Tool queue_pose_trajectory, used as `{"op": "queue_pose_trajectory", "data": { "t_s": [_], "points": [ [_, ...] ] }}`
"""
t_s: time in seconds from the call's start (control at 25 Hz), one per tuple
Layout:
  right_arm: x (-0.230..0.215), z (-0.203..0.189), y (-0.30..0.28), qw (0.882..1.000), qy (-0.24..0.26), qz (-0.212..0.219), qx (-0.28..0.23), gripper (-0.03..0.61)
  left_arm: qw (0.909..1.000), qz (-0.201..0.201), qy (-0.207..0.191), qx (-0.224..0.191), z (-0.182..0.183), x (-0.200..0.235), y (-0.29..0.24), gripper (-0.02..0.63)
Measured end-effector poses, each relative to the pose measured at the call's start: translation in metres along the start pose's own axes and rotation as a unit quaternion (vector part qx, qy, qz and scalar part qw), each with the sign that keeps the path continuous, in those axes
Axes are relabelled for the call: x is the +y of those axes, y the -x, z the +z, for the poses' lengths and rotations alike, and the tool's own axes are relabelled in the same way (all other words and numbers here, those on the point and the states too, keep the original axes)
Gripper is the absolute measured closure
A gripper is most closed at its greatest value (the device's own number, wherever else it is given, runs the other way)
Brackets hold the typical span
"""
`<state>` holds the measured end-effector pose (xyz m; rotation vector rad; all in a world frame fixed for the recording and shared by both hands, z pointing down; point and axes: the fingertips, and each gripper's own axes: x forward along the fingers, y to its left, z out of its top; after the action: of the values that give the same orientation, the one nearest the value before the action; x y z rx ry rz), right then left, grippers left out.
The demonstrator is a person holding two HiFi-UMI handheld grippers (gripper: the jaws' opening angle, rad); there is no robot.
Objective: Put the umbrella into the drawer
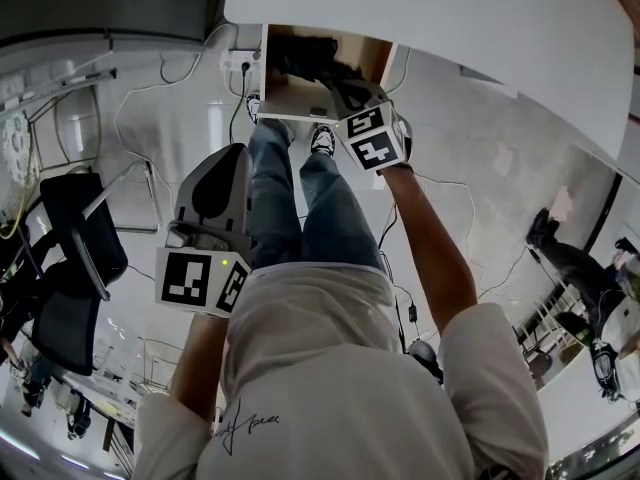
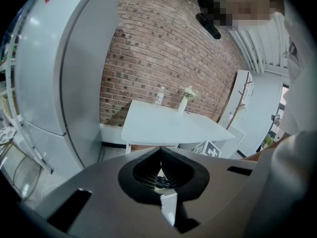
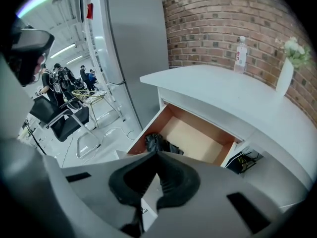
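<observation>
The wooden drawer (image 3: 195, 133) under the white desk (image 3: 233, 95) stands pulled open. A black folded umbrella (image 3: 156, 143) lies inside it, at the front left corner as the right gripper view shows it. In the head view the umbrella (image 1: 303, 56) shows as a dark bundle in the drawer (image 1: 290, 96). My right gripper (image 3: 157, 153) hangs above the drawer's front edge with its jaws shut and nothing between them; its marker cube (image 1: 375, 136) is just below the drawer. My left gripper (image 1: 222, 168) is held back over my legs, away from the drawer, jaws together and holding nothing (image 2: 161, 151).
A water bottle (image 3: 240, 53) and a white vase with flowers (image 3: 288, 66) stand on the desk by the brick wall. A tall grey cabinet (image 3: 133, 48) is to the desk's left. A black chair (image 1: 75, 238) and cables lie on the floor to my left.
</observation>
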<state>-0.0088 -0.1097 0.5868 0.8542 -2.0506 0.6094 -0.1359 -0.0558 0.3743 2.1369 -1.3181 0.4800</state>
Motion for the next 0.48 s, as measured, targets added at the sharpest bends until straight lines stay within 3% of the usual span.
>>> {"op": "queue_pose_trajectory", "data": {
  "t_s": [0.48],
  "points": [
    [0.01, 0.03, 0.053, 0.998, 0.04, -0.006, -0.044, 0.561, 0.9998, 0.006, 0.003, -0.02, 0.01, -0.011, 0.012, 0.598]
  ]
}}
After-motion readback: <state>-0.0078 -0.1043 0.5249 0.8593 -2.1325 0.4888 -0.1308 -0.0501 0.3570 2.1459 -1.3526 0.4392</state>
